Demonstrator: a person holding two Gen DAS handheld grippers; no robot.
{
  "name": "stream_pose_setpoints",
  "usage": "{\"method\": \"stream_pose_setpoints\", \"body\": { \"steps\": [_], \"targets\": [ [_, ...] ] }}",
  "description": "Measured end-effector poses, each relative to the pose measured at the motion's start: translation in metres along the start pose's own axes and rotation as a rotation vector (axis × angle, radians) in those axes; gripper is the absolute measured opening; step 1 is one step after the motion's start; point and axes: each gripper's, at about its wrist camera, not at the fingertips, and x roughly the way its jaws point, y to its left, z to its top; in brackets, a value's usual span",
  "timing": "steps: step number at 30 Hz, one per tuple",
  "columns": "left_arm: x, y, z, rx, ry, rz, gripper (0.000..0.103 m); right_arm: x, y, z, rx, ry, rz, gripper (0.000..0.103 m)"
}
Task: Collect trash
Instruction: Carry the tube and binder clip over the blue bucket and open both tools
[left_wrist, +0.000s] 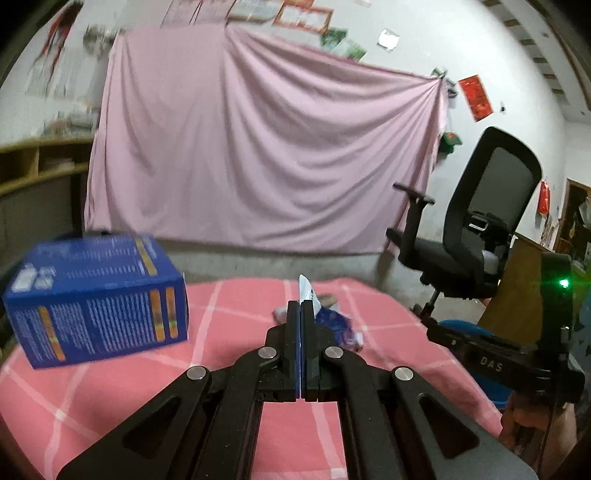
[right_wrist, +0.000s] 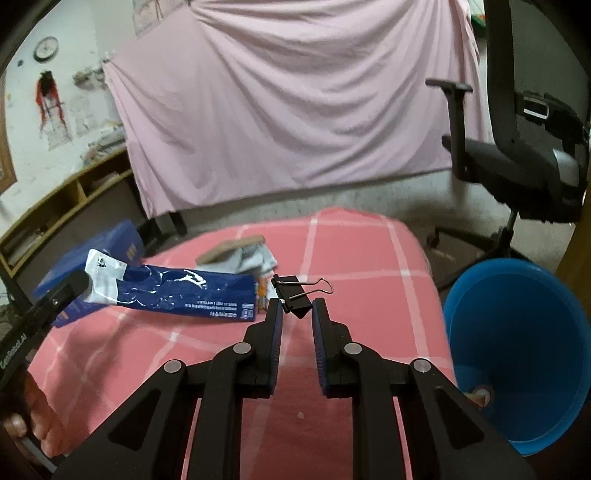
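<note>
My left gripper (left_wrist: 300, 306) is shut on the white end of a long blue-and-white wrapper (right_wrist: 177, 291). The wrapper stretches out to the right above the pink checked tablecloth (right_wrist: 351, 251). In the right wrist view the left gripper (right_wrist: 79, 280) comes in from the left with the wrapper in it. My right gripper (right_wrist: 297, 314) holds a black binder clip (right_wrist: 293, 295) between its fingertips, with the jaws only a little apart and the wire handles pointing right. A blue bin (right_wrist: 517, 350) stands beside the table on the right.
A blue box (left_wrist: 96, 299) lies at the table's left edge. A crumpled grey packet (right_wrist: 243, 254) and a small orange scrap (right_wrist: 262, 291) lie behind the clip. A black office chair (right_wrist: 535, 147) stands at the right, a pink sheet (left_wrist: 258, 147) hangs behind, and low shelves (right_wrist: 74, 199) are at the left.
</note>
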Motion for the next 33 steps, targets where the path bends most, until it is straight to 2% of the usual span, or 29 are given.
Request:
{"method": "stream_pose_setpoints", "body": {
  "steps": [3, 8, 15, 22, 27, 33],
  "targets": [
    [-0.023, -0.015, 0.000, 0.065, -0.098, -0.004, 0.000, -0.008, -0.001, 0.001, 0.007, -0.038, 0.005, 0.014],
    [-0.047, -0.041, -0.006, 0.145, -0.226, -0.027, 0.000, -0.034, -0.004, 0.004, 0.004, -0.168, 0.014, 0.014],
    [-0.056, -0.069, -0.005, 0.179, -0.312, -0.064, 0.000, -0.079, -0.009, 0.007, -0.014, -0.400, 0.019, 0.014],
    [-0.053, -0.114, 0.008, 0.198, -0.361, -0.150, 0.000, -0.129, -0.017, 0.004, -0.060, -0.620, -0.067, 0.014],
    [-0.037, -0.154, 0.010, 0.222, -0.363, -0.213, 0.000, -0.148, -0.040, 0.001, -0.035, -0.664, -0.139, 0.014],
    [0.000, -0.200, 0.013, 0.230, -0.296, -0.292, 0.000, -0.162, -0.089, -0.010, 0.068, -0.646, -0.218, 0.014]
  ]
}}
